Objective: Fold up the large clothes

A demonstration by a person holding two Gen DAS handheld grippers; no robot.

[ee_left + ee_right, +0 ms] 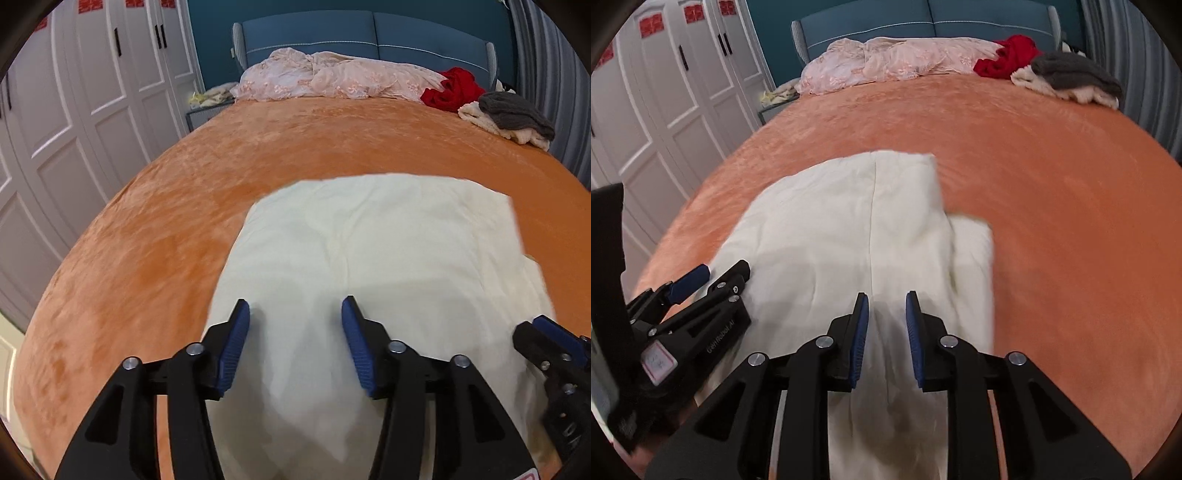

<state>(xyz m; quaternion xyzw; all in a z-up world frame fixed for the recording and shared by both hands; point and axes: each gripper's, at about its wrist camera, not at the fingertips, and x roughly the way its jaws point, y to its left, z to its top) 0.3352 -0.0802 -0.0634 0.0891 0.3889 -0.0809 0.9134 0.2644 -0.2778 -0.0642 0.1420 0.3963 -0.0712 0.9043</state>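
Note:
A cream-white garment [369,251] lies folded and flat on the orange bedspread [147,229]; it also shows in the right wrist view [849,229], with a lower layer sticking out at its right edge. My left gripper [295,317] is open, its blue pads wide apart, just above the garment's near part. My right gripper [886,310] is open with a narrower gap, above the garment's near edge by a centre seam. Neither holds cloth. The left gripper also shows in the right wrist view [701,284], at the garment's left edge.
A pink lace garment [332,77] lies along the blue headboard [369,33]. A red garment [450,88] and a grey-and-cream pile [509,118] lie at the far right. White wardrobe doors [74,110] stand to the left of the bed.

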